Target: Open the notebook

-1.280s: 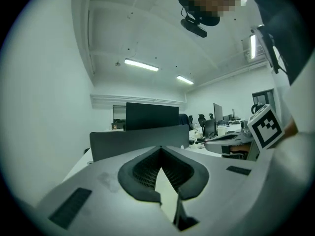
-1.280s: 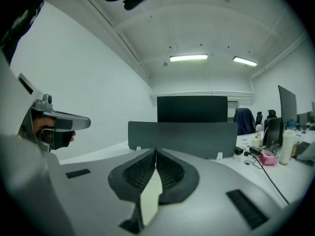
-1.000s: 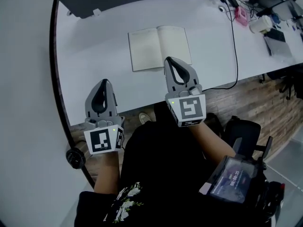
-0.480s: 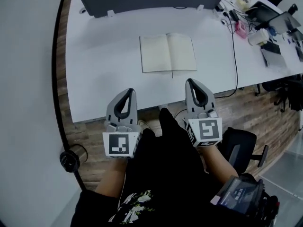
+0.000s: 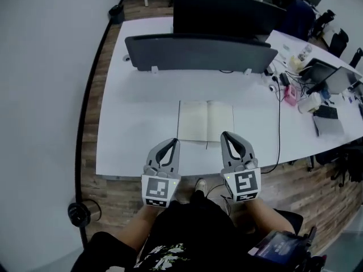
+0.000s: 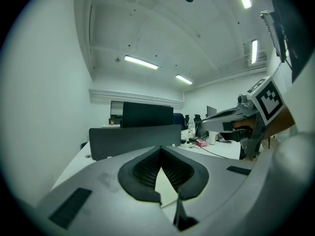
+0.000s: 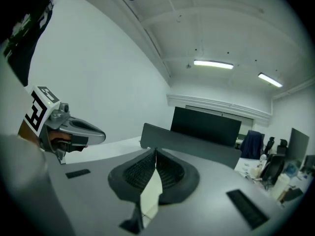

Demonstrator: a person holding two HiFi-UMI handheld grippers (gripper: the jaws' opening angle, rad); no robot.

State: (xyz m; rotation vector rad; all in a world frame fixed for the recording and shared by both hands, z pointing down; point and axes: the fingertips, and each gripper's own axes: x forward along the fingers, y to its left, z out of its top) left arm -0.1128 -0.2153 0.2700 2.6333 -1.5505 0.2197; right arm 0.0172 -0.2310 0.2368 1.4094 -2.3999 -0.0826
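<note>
The notebook lies open and flat on the white table, its pale blank pages facing up. Both grippers hover side by side just short of its near edge, touching nothing. My left gripper is shut and empty, off the notebook's near-left corner. My right gripper is shut and empty too, off the near-right corner. In the left gripper view the shut jaws frame a sliver of pale page. The right gripper view shows the same: shut jaws and a strip of page.
A grey divider screen stands behind the notebook, with a dark monitor beyond it. A black cable runs down the table's right side. A pink object, a white cup and laptops crowd the far right.
Both grippers drew back from the notebook toward the table's near edge and came closer together. The head view rose and pulled back, so more of the desk shows. The notebook stayed open.
</note>
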